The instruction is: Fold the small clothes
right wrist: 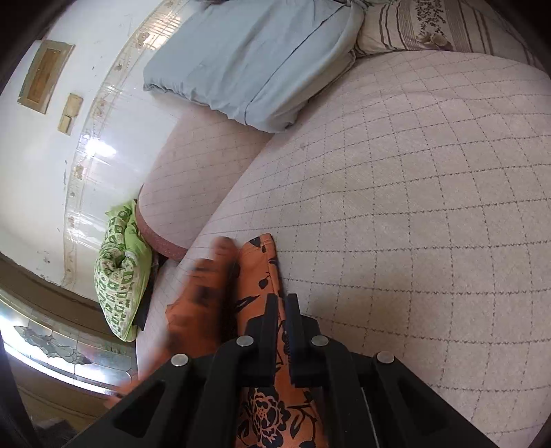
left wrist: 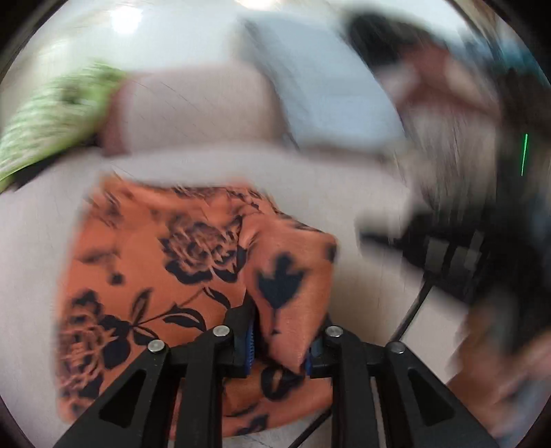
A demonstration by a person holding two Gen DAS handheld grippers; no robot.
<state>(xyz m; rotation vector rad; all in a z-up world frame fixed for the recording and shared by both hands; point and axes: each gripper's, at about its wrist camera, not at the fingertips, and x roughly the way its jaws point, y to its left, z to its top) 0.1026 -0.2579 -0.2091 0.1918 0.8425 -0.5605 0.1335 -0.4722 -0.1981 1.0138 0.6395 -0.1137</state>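
Down at the bottom of the left wrist view, the left claw point(left wrist: 280, 341) sits with its jaws parted a fair way, and a raised fold of the orange floral garment point(left wrist: 179, 275) stands between the blue pads point(left wrist: 249, 344); whether they actually pinch it, I cannot tell. The garment spreads across the lower centre of that frame, lying on the quilted bed point(left wrist: 34, 241), black roses all over it. The whole view is badly smeared. At the right edge a dark blur looks like the other tool, but it is too streaked to say more.

Over to the right wrist view: the right claw point(right wrist: 281, 299) at bottom centre is nearly closed, only a thin slit between its black fingers, and the orange floral garment point(right wrist: 261, 268) runs up through that slit, gripped along its edge. A blurred flap of the same cloth hangs just left of it. Beyond, the bed's point(right wrist: 413, 206) checked cover fills the right half. At the left, a green patterned pillow point(right wrist: 120, 272) sits off the bed's edge. Farthest off, top centre, a folded pale blue blanket point(right wrist: 248, 58), with a striped pillow point(right wrist: 430, 31) beside it at upper right.
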